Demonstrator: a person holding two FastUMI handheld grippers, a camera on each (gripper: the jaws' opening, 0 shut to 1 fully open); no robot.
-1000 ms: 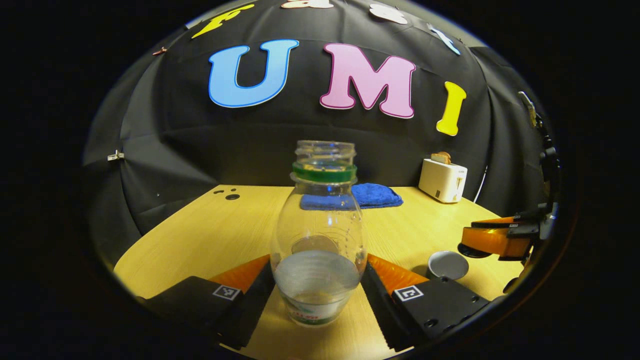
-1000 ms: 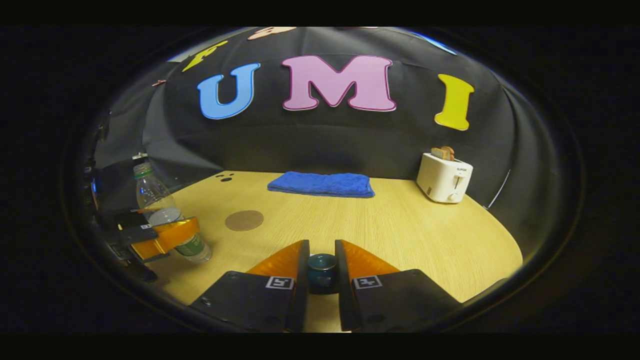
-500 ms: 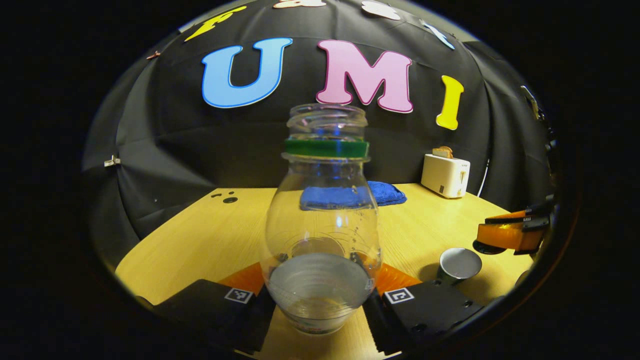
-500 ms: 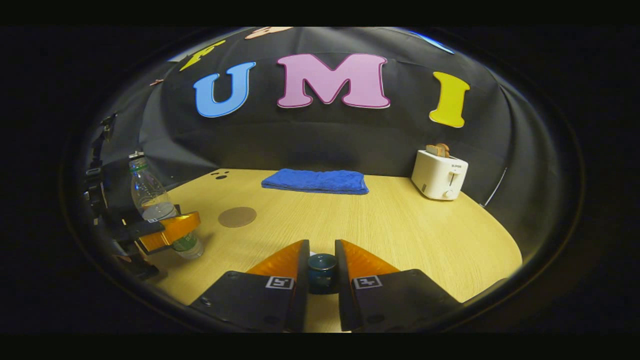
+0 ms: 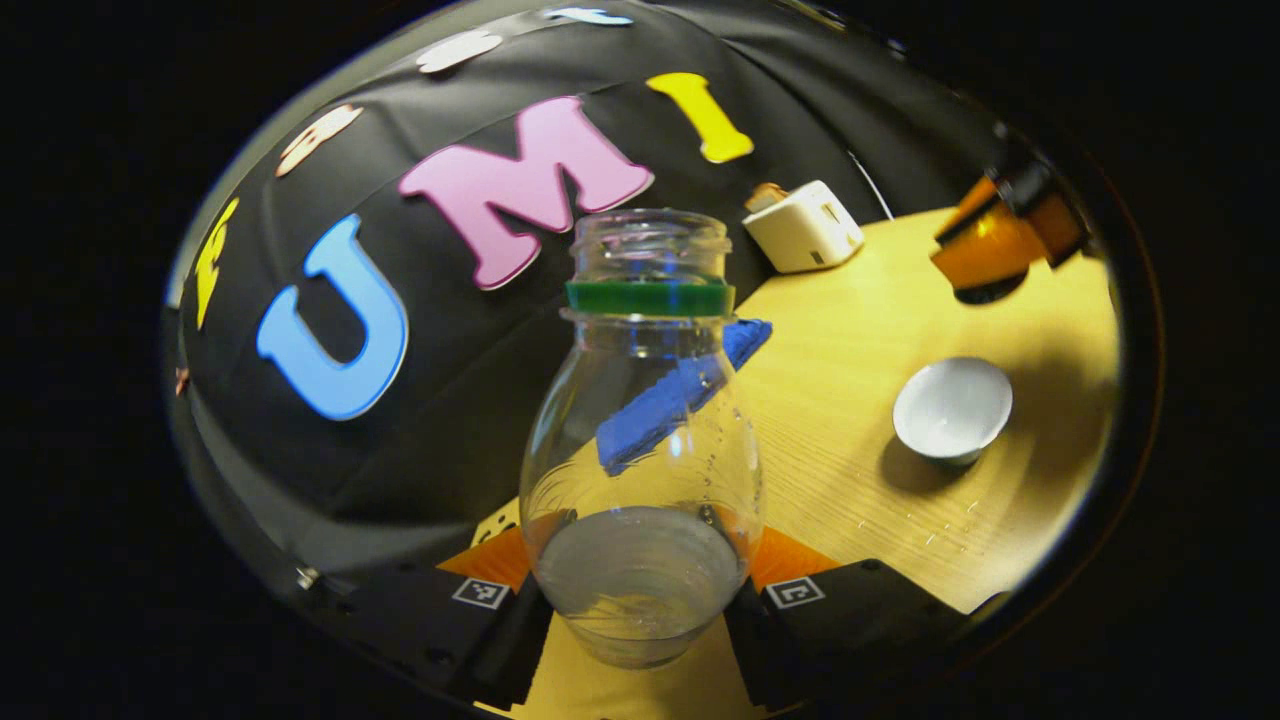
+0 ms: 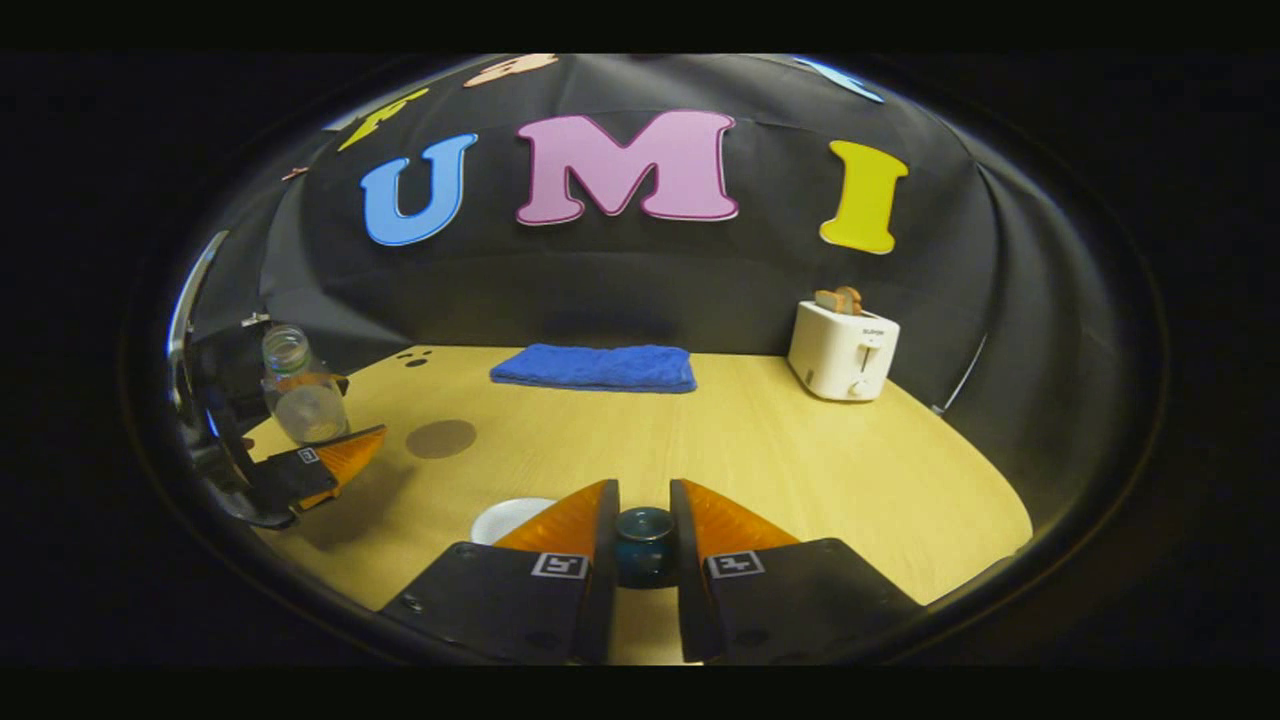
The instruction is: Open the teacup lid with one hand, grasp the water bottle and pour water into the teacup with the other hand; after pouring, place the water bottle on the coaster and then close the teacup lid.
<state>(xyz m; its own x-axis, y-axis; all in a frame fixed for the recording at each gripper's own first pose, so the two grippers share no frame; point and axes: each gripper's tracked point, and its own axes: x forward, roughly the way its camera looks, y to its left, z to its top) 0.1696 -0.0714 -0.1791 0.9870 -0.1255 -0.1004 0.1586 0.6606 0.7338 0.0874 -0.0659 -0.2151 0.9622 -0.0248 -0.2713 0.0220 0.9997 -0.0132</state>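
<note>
While leaning well over toward the teacup's side, grips the water bottle [image 5: 640,420] low on its body with the left gripper [image 5: 645,565], both fingers pressed against the clear wall at the level of the water inside. Carries the bottle uncapped, with a green ring round the neck and water only in the bottom part. Seems to hold it clear of the bench [image 5: 850,330], judging by the right gripper view, just beside the round brown coaster [image 6: 441,438] and not on it.

Leaves the teacup [image 5: 950,408] standing open and upright on the bench, white inside, near the bottle's mouth but apart from it; cannot tell whether any water lies in the cup.

Pinches the small dark knob of the teacup lid [image 6: 643,545] with the right gripper [image 6: 645,500], fingers drawn in narrow on either side of it, close beside the cup and off it.

Keeps a folded blue towel [image 6: 595,367] at the far edge of the bench and a white toaster [image 6: 843,350] with bread in its slots toward the far right corner, both well apart from the cup
</note>
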